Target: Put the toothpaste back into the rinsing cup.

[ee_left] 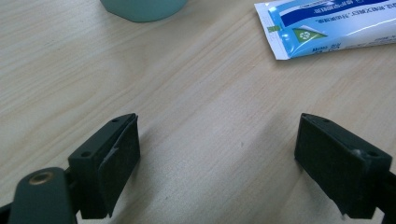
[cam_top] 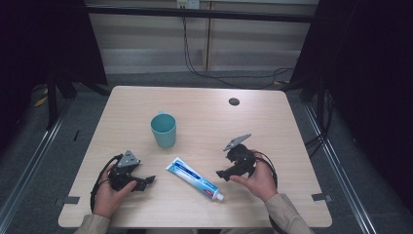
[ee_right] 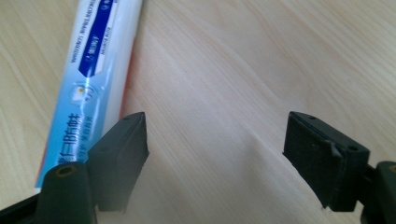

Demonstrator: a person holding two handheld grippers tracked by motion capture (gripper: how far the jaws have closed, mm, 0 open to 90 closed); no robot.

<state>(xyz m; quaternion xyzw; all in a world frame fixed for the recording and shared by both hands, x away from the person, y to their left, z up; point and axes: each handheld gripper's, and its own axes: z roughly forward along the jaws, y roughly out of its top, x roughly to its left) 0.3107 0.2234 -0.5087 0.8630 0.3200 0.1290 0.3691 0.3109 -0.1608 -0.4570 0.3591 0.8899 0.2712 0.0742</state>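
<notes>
A white and blue toothpaste tube (cam_top: 194,178) lies flat on the wooden table (cam_top: 204,107), its capped end toward the front right. Behind it stands a teal cup (cam_top: 163,129). My left gripper (cam_top: 149,181) rests low at the tube's left, pointing right, jaws wide apart over bare wood (ee_left: 219,154); the tube's crimped end (ee_left: 322,28) and the cup's base (ee_left: 142,9) lie ahead of it. My right gripper (cam_top: 221,174) hovers just right of the tube, open, nothing between its jaws (ee_right: 215,158); the tube (ee_right: 93,79) runs along outside one jaw.
A small dark round grommet (cam_top: 234,101) sits in the table near its far right corner. Cables hang behind the table's far edge. Tape marks (cam_top: 321,197) lie near the front corners. Bare wood stretches across the table's far half.
</notes>
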